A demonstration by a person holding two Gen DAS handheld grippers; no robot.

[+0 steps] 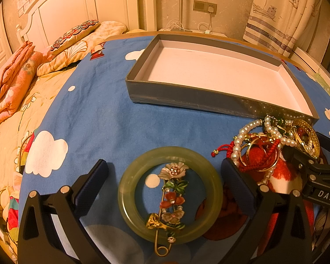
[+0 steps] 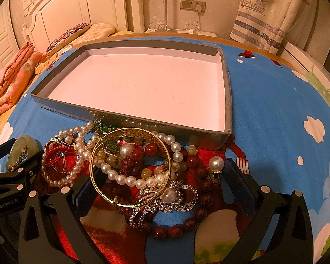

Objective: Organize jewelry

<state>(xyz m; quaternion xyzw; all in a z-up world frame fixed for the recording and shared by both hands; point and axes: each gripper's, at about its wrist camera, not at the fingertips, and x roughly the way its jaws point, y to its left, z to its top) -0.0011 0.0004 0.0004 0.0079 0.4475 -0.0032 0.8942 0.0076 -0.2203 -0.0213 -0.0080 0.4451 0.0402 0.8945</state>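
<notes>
A green jade bangle [image 1: 125,189] lies flat on the blue cloud-print cloth [image 1: 94,118], with a flower brooch pin [image 1: 173,194] lying across its hole. My left gripper [image 1: 165,165] stands open, one finger on each side of the bangle, touching neither. To the right is a tangled pile: pearl strands [image 2: 129,179], a gold bangle [image 2: 129,132], dark red beads [image 2: 193,160], a rhinestone brooch [image 2: 178,204] and a red cord bracelet [image 2: 55,154]. My right gripper [image 2: 162,171] is open around the pile's near part, holding nothing. The grey box [image 2: 66,110] with a white floor holds nothing.
The box [image 1: 187,98] sits just behind the pile, its near wall touching some pearls. The cloth covers a wooden table [image 2: 187,35]. A bed with pillows [image 1: 74,35] and folded pink bedding [image 1: 8,81] lies to the left. A curtain [image 2: 275,11] hangs at back right.
</notes>
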